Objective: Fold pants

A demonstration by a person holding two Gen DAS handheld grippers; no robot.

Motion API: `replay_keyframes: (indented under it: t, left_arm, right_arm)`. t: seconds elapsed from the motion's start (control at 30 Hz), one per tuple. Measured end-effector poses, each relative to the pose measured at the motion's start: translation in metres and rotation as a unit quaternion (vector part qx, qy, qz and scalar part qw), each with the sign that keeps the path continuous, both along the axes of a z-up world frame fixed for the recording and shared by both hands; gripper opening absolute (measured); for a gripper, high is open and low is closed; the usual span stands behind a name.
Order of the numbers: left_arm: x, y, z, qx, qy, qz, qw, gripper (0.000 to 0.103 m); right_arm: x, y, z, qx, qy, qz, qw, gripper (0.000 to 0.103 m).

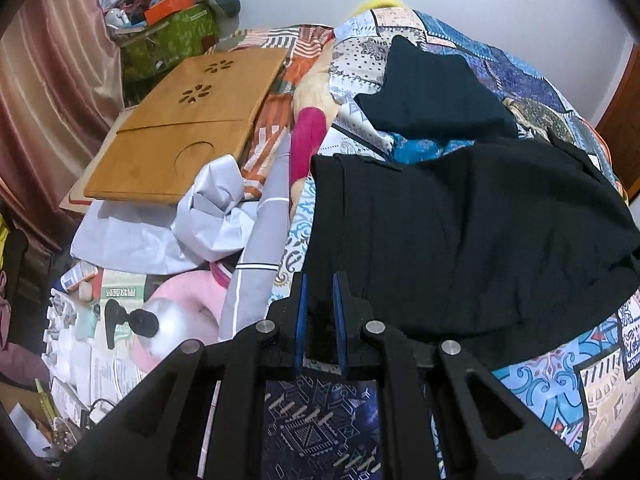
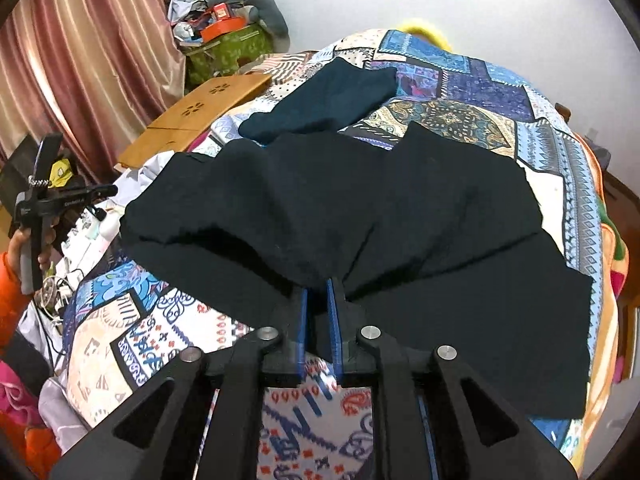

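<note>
Both tongs (image 1: 320, 280) (image 2: 318, 284) pinch black pants (image 2: 340, 208) on patchwork quilt (image 2: 460, 76); curtain (image 2: 100, 40) behind.

Hardly any readable text. A green-and-white printed sheet (image 1: 120, 300) at lower left of the left wrist view carried large Chinese chars, too blurred to make out. A small box (image 1: 78, 274) above it had print, illegible. The handheld device (image 2: 44, 200) at left of the right wrist view bore tiny white lettering, also unreadable.
</note>
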State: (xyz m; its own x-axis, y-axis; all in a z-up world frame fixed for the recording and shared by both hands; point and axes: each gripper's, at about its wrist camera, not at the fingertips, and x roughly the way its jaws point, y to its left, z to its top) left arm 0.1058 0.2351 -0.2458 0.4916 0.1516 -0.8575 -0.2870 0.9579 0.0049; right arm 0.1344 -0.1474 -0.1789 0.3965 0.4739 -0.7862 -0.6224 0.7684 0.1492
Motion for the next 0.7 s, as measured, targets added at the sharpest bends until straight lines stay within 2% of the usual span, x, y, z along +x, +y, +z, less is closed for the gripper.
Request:
replay_keyframes:
  t: [0.1, 0.17, 0.23, 0.3, 0.37, 0.4, 0.43, 0.5, 0.53, 0.7]
  left_arm:
    - [0.005, -0.007, 0.006, 0.013, -0.003, -0.009, 0.9999, 0.012]
    - [0.012, -0.011, 0.013, 0.013, -0.008, -0.020, 0.9997, 0.012]
    - [0.023, -0.018, 0.021, 0.014, -0.012, -0.033, 0.9993, 0.013]
    - [0.035, -0.025, 0.028, 0.014, -0.015, -0.042, 0.9989, 0.017]
    - [0.050, -0.033, 0.034, 0.014, -0.019, -0.052, 0.9984, 0.024]
    - [0.057, -0.037, 0.037, 0.016, -0.022, -0.056, 0.9981, 0.036]
    - [0.065, -0.041, 0.040, 0.019, -0.025, -0.058, 0.9978, 0.053]
    - [0.080, -0.051, 0.048, 0.028, -0.041, -0.063, 0.9968, 0.072]
    - [0.086, -0.054, 0.050, 0.030, -0.046, -0.065, 0.9964, 0.077]
    - [0.128, -0.076, 0.053, 0.029, -0.046, -0.093, 0.9941, 0.082]
  right_arm:
    - [0.001, -0.010, 0.012, -0.014, -0.018, -0.013, 1.000, 0.021]
    - [0.004, -0.015, 0.021, -0.018, -0.036, -0.023, 0.999, 0.036]
    - [0.010, -0.019, 0.030, -0.018, -0.056, -0.031, 0.998, 0.044]
    - [0.017, -0.019, 0.036, -0.018, -0.065, -0.039, 0.997, 0.045]
    - [0.029, -0.019, 0.040, -0.015, -0.070, -0.045, 0.996, 0.045]
    - [0.036, -0.018, 0.041, -0.013, -0.071, -0.049, 0.996, 0.046]
    - [0.043, -0.017, 0.041, -0.012, -0.070, -0.052, 0.996, 0.048]
    - [0.060, -0.015, 0.039, -0.010, -0.061, -0.059, 0.996, 0.049]
    - [0.069, -0.013, 0.036, -0.009, -0.055, -0.061, 0.997, 0.049]
    - [0.113, -0.001, 0.023, -0.016, -0.025, -0.066, 0.997, 0.049]
